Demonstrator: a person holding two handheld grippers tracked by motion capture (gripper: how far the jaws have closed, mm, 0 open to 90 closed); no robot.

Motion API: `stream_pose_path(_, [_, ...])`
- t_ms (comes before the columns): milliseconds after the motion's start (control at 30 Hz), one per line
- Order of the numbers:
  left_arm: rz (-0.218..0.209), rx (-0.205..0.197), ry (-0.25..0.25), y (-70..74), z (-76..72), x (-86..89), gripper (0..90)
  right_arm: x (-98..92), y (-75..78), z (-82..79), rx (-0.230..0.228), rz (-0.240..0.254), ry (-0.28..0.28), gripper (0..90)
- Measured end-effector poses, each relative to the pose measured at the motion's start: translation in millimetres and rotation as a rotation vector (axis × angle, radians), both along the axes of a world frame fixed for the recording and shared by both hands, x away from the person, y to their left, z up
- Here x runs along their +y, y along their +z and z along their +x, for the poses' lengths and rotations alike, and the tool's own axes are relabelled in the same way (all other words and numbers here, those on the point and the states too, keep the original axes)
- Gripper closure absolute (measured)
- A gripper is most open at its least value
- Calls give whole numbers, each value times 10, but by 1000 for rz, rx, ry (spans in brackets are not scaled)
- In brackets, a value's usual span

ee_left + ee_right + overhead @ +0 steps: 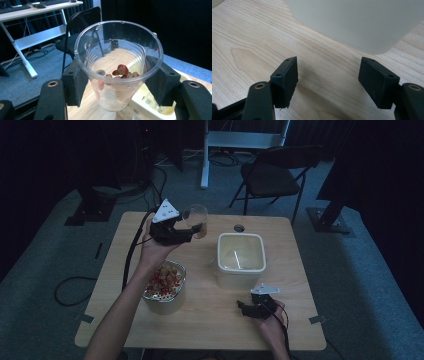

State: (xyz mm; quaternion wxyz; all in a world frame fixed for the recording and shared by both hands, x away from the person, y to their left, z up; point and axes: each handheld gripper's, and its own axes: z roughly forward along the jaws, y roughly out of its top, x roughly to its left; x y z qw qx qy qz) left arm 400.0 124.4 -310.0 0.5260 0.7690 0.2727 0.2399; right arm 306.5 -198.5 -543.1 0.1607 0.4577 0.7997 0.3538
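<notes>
**Cup of red pieces on its way to the empty tub**

While my left gripper (117, 82) clamps the clear plastic cup (117, 67) above the table (210, 305), left of the cream tub (241, 251), I judge tipping over the tub comes next; my right gripper (328, 80) rests wide apart, empty.

Left hand-held gripper (192, 231) raised, jaws clamped, right hand-held gripper (245, 309) low, jaws apart

The high view is dim and grainy, its edges falling to black. Both gripper views are brighter; soft shadows lie on the surface (317, 60).
</notes>
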Motion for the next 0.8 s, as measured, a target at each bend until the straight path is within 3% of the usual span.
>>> stream_pose_path(100, [-1, 0, -5, 21, 32, -66, 383, 2, 0, -1, 0, 1, -1, 314])
stream_pose_path(267, [-13, 8, 11, 74, 124, -361, 383, 2, -1, -3, -1, 2, -1, 314])
stream_pose_path(467, [-33, 51, 25, -14, 239, -609, 383, 10, -1, -11, -3, -4, 1, 314])
stream_pose_path(800, [-19, 116, 33, -209, 335, -973, 376, 8, 0, -16, -1, -4, 1, 314])
